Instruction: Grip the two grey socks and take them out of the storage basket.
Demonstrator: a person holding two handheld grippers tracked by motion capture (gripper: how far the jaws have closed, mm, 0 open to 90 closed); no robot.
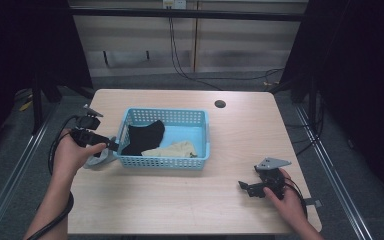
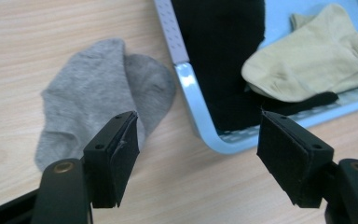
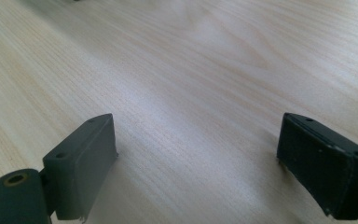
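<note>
My left gripper (image 2: 196, 154) is hovering with jaws spread wide, gripping nothing, just above a soft grey sock (image 2: 98, 98) lying crumpled on the pale wood-grain table (image 2: 51, 28). Beyond it, the perforated blue plastic basket (image 2: 191, 88) is holding a black sock (image 2: 219, 60) and a beige sock (image 2: 307, 60). My right gripper (image 3: 196, 163) is resting low over bare table, jaws apart.

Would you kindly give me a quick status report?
Left gripper open over grey sock beside basket. Right gripper open, idle on table. Nothing blocking.

Tongs (image 3: 198, 163) (agape) above table (image 3: 191, 70).
</note>
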